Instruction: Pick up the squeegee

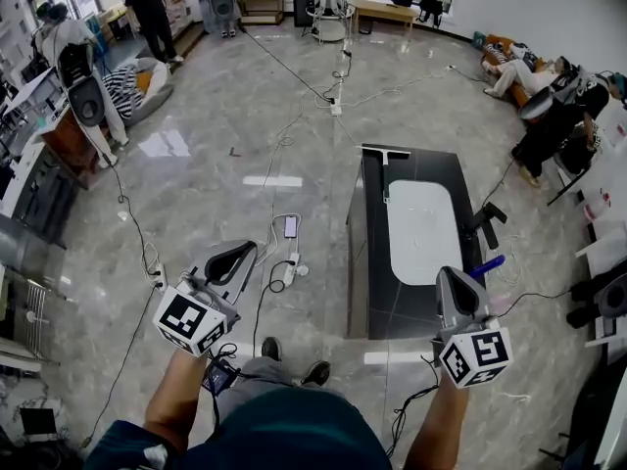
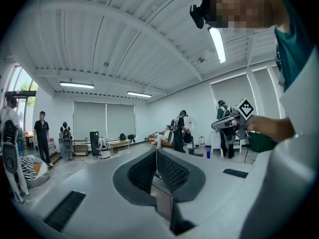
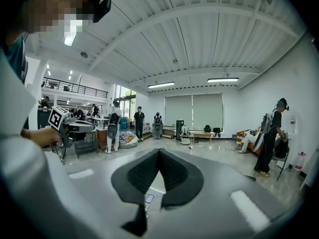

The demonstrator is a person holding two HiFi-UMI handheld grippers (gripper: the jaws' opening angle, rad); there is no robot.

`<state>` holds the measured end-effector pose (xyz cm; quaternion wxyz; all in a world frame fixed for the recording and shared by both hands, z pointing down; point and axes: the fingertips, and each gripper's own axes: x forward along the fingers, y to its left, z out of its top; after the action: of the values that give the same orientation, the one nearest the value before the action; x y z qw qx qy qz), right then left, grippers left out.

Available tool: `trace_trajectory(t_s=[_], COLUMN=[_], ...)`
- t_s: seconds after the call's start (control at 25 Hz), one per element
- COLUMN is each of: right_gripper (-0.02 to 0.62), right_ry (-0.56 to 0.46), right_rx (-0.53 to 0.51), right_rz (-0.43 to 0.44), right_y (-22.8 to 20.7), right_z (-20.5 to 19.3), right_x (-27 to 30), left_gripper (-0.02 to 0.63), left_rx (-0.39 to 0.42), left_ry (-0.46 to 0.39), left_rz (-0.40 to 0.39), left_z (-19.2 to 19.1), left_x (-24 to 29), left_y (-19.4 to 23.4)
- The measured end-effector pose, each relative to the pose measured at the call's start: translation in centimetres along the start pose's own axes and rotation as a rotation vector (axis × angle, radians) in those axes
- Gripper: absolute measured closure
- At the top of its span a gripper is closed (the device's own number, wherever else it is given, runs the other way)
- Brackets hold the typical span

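Observation:
The squeegee [image 1: 385, 157] lies at the far end of a dark table [image 1: 370, 262], its crossbar along the far edge and its thin handle running back toward a white panel [image 1: 423, 231]. My left gripper [image 1: 238, 255] is held over the floor to the left of the table, far from the squeegee. Its jaws meet tip to tip in the left gripper view [image 2: 156, 156], with nothing between them. My right gripper [image 1: 454, 282] hovers near the table's near right corner. It is shut too and holds nothing [image 3: 158, 156].
Cables, a power strip [image 1: 290, 272] and a phone [image 1: 291, 226] lie on the floor left of the table. A blue object [image 1: 488, 265] and a black stand [image 1: 488, 217] sit to its right. People stand and sit around the room's edges.

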<state>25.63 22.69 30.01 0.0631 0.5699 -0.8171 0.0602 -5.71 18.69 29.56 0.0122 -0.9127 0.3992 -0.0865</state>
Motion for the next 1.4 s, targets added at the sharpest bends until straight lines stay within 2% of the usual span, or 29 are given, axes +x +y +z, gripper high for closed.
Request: trace_trajectory(t_s=[0.16,0.36,0.6,1.12,1.4], right_gripper=[0.584,0.584,0.584,0.584,0.584], right_ry=[0.009,0.017,0.028,0.038,0.053], right_rx=[0.005,0.008,0.016,0.02,0.008], right_rz=[-0.017,-0.076,-0.15,-0.266,-0.272], right_y=[-1.6,-3.4,-5.3,-4.6,-3.7], right_z=[-0.4,-0.1,0.5,2.8,3.9], right_x=[0.7,1.5,4.1,15.0,20.9], left_gripper=[0.6,0.6,0.6,0.6,0.6], left_rx=[-0.009,-0.007,-0.016,-0.013,-0.025], left_ry=[-0.005,-0.011,-0.036,-0.063,-0.09], left_rz=[-0.016,-0.086,-0.145,-0.245,-0.245], left_z=[-0.2,0.1,0.6,1.1,1.2], left_x=[2.4,6.5,11.2,17.7,18.9], left_y=[0.2,1.0,3.9,15.9,22.3])
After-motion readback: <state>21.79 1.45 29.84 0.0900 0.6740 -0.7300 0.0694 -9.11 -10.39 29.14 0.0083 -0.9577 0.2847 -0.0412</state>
